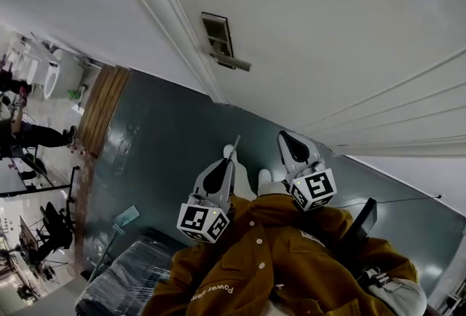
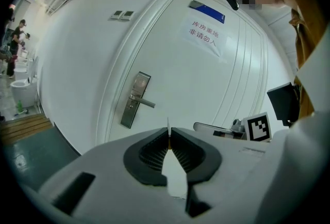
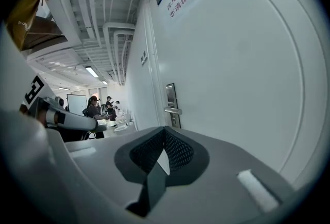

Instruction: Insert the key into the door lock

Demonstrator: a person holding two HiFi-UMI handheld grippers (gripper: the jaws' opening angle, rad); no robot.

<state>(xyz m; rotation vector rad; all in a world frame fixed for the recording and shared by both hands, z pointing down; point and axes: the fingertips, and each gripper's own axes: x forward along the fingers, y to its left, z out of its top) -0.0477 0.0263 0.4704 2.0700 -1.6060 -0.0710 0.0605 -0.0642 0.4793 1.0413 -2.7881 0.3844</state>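
A white door (image 1: 328,23) carries a steel lock plate (image 1: 218,33) with a lever handle (image 1: 234,63). The same lock plate (image 2: 133,99) shows ahead and left in the left gripper view, some way off. My left gripper (image 1: 229,153) is shut on a thin key (image 2: 168,125), whose blade pokes up past the fingertips as a key tip (image 1: 235,141). My right gripper (image 1: 282,136) hangs beside it, jaws shut with nothing between them. In the right gripper view the lock plate (image 3: 171,96) stands just above that gripper (image 3: 164,130).
A paper notice (image 2: 205,34) and a blue sign (image 2: 209,11) are fixed high on the door. Dark green floor (image 1: 160,154) lies below, with a wooden strip (image 1: 102,107) at the left. A black wrapped box (image 1: 124,278) sits near my feet. People stand far off at the left.
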